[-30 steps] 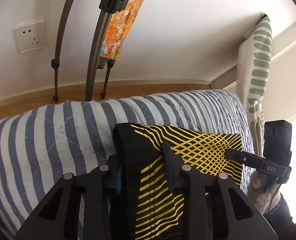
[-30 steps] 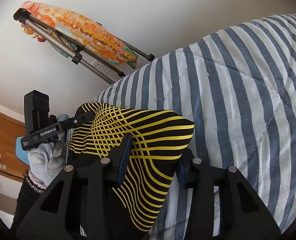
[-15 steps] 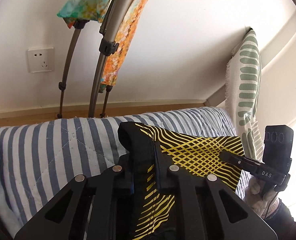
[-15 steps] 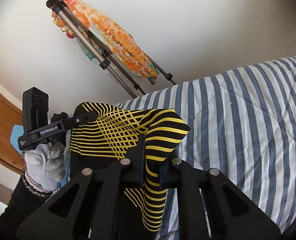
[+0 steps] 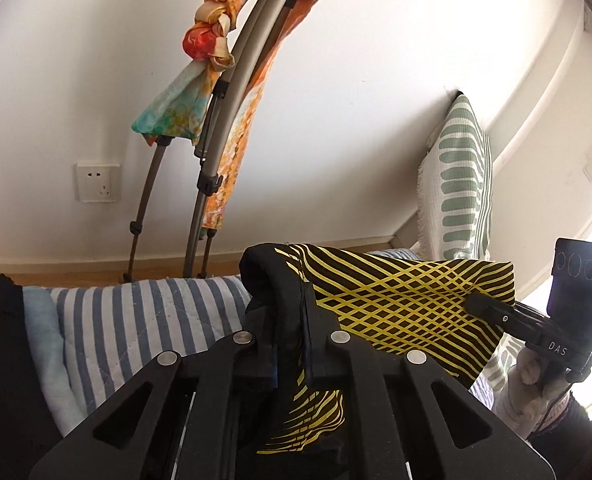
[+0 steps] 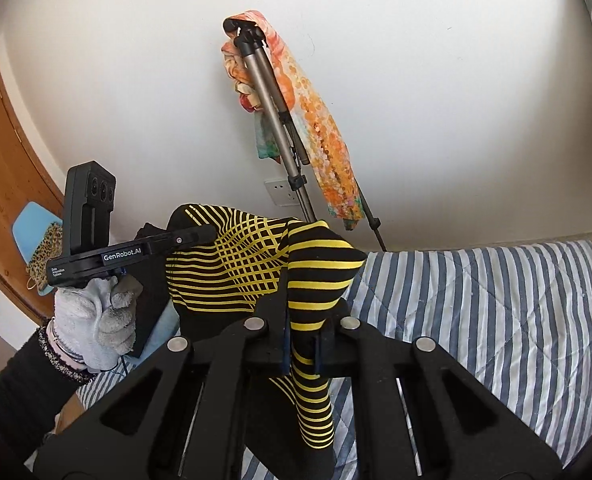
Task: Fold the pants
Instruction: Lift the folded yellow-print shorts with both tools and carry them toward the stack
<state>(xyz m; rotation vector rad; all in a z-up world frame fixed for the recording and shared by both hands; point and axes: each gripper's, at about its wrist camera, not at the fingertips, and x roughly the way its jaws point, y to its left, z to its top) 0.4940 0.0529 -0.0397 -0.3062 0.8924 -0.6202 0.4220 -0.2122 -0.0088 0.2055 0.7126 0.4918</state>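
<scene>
Gripping the pants (image 5: 400, 296) in both tongs, left gripper (image 5: 291, 344) and right gripper (image 6: 300, 340) clamped tight on one edge each; hanging clear above the striped bed (image 6: 496, 312), near its wall-side edge; risking a slipped corner, thin bunched fabric sliding out.

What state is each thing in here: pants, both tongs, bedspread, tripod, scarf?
pants: lifted off the bed, stretched between both tongs
left tongs: shut on pants
right tongs: shut on pants
bedspread: spread flat on the bed
tripod: legs folded, leaning at the wall
scarf: draped over tripod
</scene>
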